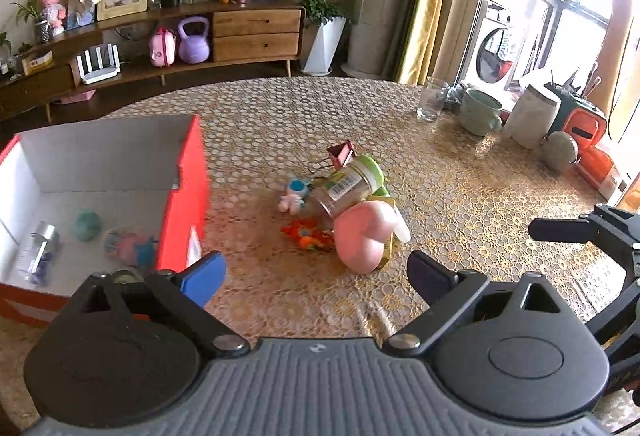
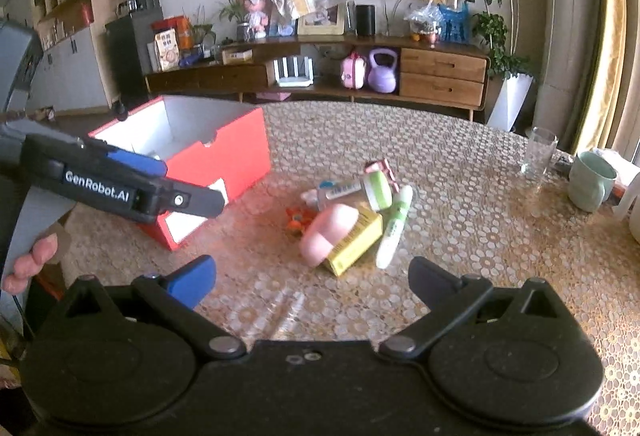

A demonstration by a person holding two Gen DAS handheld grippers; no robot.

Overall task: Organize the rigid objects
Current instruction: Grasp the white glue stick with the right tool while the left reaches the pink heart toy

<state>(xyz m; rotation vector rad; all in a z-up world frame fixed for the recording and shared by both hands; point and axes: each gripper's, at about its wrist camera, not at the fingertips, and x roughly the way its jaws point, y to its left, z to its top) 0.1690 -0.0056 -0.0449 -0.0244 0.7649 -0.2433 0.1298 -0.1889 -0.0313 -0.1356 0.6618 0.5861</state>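
A lace-patterned tablecloth covers the round table [image 1: 460,195] in a sunlit living room, with a wooden sideboard behind. The red box [image 1: 188,195], white inside, is your landmark: it stands at the table's left part and already holds a small clear bottle [image 1: 40,252], a teal lump [image 1: 88,224] and a pink-and-blue toy [image 1: 132,246].

Just right of the red box lies the pile left to sort: a pink heart-shaped case [image 1: 360,236] on a yellow carton [image 2: 354,240], a clear jar with a green lid [image 1: 352,181] tipped on its side, a white-and-green tube [image 2: 394,232], a pink binder clip [image 1: 342,153], a small white figure [image 1: 294,191] and an orange trinket [image 1: 308,234].

Your left gripper [image 1: 316,276] hangs beside the red box's near corner, jaws spread wide and empty. Your right gripper [image 2: 312,280] is likewise wide open and holds nothing, squarely facing the pile.

The heart case lies ahead of both claws and nearest them. The tube's long axis runs away from you, leaning slightly right, so it probably suits your right claw best. The left gripper appears better placed for dropping items into the red box.
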